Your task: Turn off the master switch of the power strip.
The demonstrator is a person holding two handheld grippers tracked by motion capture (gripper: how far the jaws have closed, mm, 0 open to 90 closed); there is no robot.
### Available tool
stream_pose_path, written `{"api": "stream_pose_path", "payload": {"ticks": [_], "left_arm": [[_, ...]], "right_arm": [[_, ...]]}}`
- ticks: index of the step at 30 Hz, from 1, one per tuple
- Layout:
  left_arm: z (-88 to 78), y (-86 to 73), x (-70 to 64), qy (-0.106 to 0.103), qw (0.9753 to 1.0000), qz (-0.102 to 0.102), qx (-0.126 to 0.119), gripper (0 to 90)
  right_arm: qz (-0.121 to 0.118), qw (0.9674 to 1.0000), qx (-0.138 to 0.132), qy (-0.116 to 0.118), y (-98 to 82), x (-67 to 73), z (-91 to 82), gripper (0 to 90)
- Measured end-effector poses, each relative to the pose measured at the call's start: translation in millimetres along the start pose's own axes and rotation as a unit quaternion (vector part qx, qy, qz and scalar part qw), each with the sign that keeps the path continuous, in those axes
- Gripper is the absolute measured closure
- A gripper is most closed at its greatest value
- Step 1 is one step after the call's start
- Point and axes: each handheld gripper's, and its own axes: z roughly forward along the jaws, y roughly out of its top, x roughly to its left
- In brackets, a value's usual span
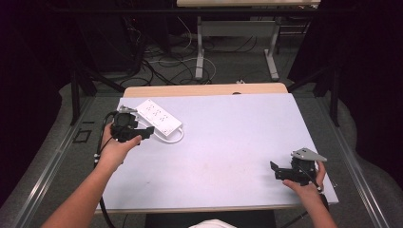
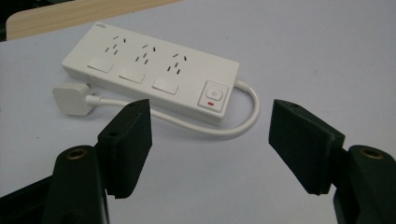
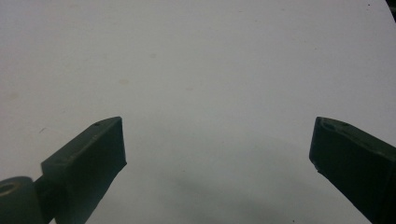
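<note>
A white power strip (image 1: 158,116) (image 2: 152,72) lies on the pale table mat (image 1: 223,147) at the far left, with three sockets, three rocker switches and a round button with a red light (image 2: 213,95). Its white cord (image 2: 196,126) loops from the button end back along the near side to a white plug (image 2: 72,99) lying loose on the mat. My left gripper (image 1: 145,133) (image 2: 210,144) hovers just short of the strip's near side, jaws apart, nothing between them. My right gripper (image 1: 278,171) (image 3: 217,158) rests over bare mat at the near right, jaws wide, holding nothing.
The mat covers a wooden table (image 1: 204,89) whose far edge shows behind the strip. Beyond it on the floor lie cables (image 1: 166,61) and the white legs of another table (image 1: 199,47). Dark curtains close both sides.
</note>
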Motion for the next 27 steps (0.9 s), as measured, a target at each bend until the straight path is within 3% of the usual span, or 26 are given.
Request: {"api": "stream_pose_path", "payload": {"ticks": [3,4,5,6,8,20,27], "left_arm": [[4.2,1.9,-1.6,-0.003,1.0,-0.001,0.004,32.2],[6.7,2.3,-2.1,-0.002,1.0,0.001,-0.005,32.1],[6.8,3.7,-2.4,-0.002,1.0,0.002,0.005,32.1],[9.2,4.1,-3.3,-0.001,1.0,0.001,-0.001,32.1],[11.8,6.0,-4.3,0.002,1.0,0.002,-0.002,32.2],[25.7,17.0,-11.6,0.002,1.0,0.004,0.007,32.8],[35.5,21.2,-14.2,0.008,0.9998,-0.004,0.017,34.8]], "right_arm": [[0.0,1.0,0.0,0.0,-0.1,0.0,0.1,3.0],[-0.001,1.0,0.002,-0.001,0.1,0.2,-0.4,3.0],[0.0,1.0,-0.003,-0.003,0.0,0.7,0.3,3.0],[0.0,0.9999,-0.011,-0.005,-0.4,1.1,1.7,3.0],[-0.001,1.0,0.0,-0.003,-0.2,0.7,0.5,3.0],[-0.002,1.0,0.002,0.0,0.0,0.0,-0.6,3.0],[-0.002,1.0,0.001,0.001,0.0,0.1,-0.3,3.0]]}}
